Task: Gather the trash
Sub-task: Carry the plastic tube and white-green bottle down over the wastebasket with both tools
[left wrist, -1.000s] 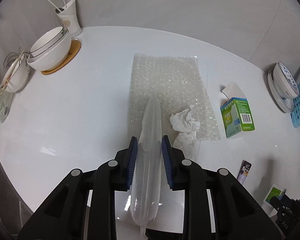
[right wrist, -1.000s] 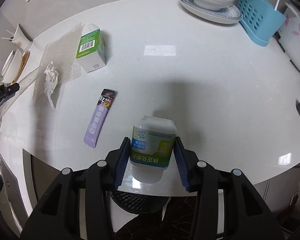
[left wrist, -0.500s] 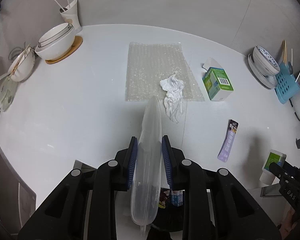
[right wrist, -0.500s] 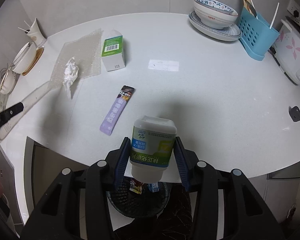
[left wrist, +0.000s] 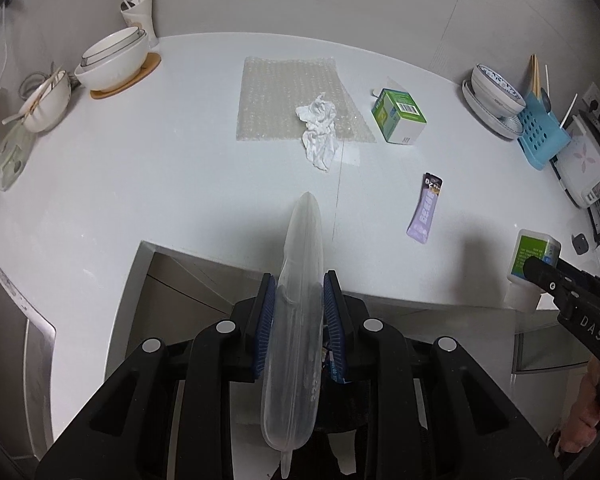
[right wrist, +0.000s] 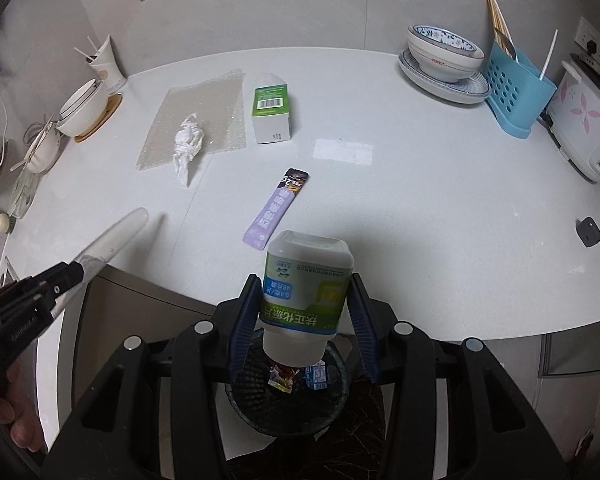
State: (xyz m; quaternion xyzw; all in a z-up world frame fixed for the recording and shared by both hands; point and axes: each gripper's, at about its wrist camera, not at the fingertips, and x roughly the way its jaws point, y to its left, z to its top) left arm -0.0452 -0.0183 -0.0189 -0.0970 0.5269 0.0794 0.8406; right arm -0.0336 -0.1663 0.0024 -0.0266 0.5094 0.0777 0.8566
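Clutter remains on the white surface (right wrist: 420, 208): a bubble-wrap sheet (right wrist: 198, 120) with a crumpled tissue (right wrist: 186, 146) lying across its near edge, a green and white carton (right wrist: 272, 114) just beside the sheet, and a purple sachet (right wrist: 278, 208) nearer the front rim. Stacked white bowls (left wrist: 114, 60) on a wooden coaster and a cup of sticks occupy the far left corner; a patterned bowl on a plate (right wrist: 444, 62), a blue utensil caddy (right wrist: 516, 88) and a flowered cooker stand along the right side. None of these touches what I carry.

My left gripper (left wrist: 298, 308) points steeply downward past the surface's front rim, its jaws clamped on a clear, elongated plastic pouch (left wrist: 296, 328) whose tip projects forward over the edge. My right gripper (right wrist: 304, 320) is likewise angled down, jaws closed against both sides of a white bottle with a green label (right wrist: 306, 292), held inverted. Directly beneath it on the floor sits a dark mesh bin (right wrist: 288, 392) with a few wrappers inside. Part of a hand shows behind each gripper in the opposite view.
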